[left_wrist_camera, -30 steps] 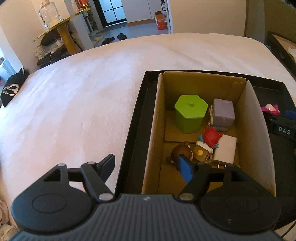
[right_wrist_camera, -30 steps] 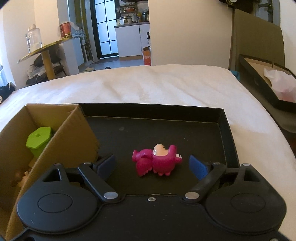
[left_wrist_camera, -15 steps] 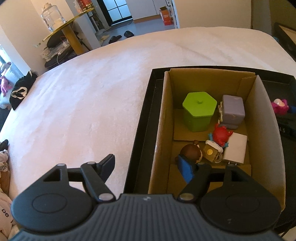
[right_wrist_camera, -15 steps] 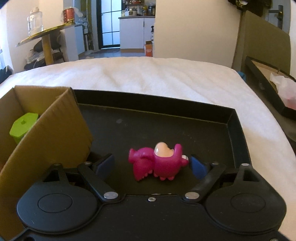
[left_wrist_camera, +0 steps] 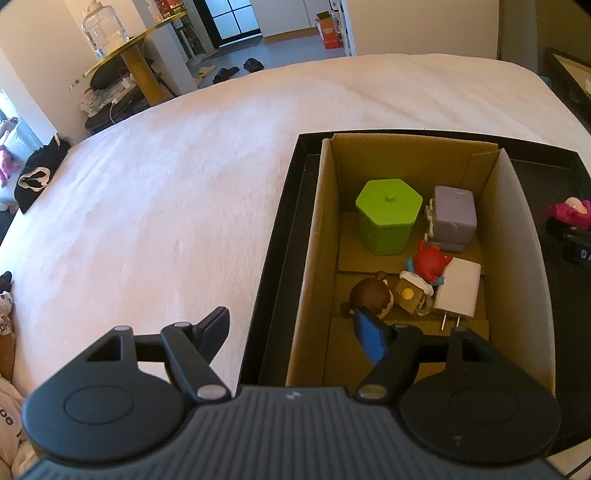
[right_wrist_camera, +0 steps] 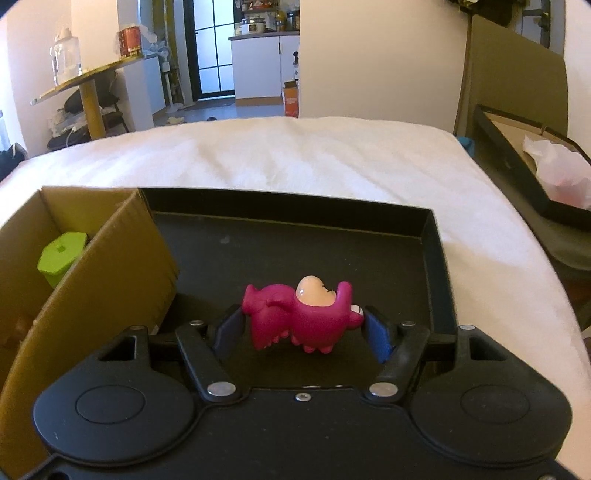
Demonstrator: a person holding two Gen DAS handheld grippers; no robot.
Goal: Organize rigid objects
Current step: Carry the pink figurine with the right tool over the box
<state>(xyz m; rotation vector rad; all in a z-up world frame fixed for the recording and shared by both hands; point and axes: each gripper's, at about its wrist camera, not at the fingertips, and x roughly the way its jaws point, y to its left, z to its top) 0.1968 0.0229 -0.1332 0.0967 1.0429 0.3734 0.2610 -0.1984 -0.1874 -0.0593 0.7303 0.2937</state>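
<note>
A magenta toy figure point(right_wrist_camera: 299, 317) with a pale face lies on the floor of the black tray point(right_wrist_camera: 437, 266). My right gripper point(right_wrist_camera: 301, 326) has closed around it, both blue pads touching its sides. The toy also shows at the right edge of the left wrist view point(left_wrist_camera: 569, 214). My left gripper point(left_wrist_camera: 291, 332) is open and empty, straddling the left wall of the cardboard box point(left_wrist_camera: 314, 236). The box holds a green hexagonal container point(left_wrist_camera: 388, 214), a purple cube point(left_wrist_camera: 453, 212), a red figure point(left_wrist_camera: 428, 258), a white charger point(left_wrist_camera: 460, 291), a brown figure point(left_wrist_camera: 369, 295) and a small mug point(left_wrist_camera: 412, 297).
The tray and box sit on a white bed cover point(left_wrist_camera: 166, 206). Another black tray with a plastic bag point(right_wrist_camera: 554, 170) lies off the bed's right side. A round gold table with a glass jar point(left_wrist_camera: 107, 26) stands at the back left.
My right gripper has moved forward and its fingers have shut onto the magenta toy. My left gripper has drifted slightly left and stayed open.
</note>
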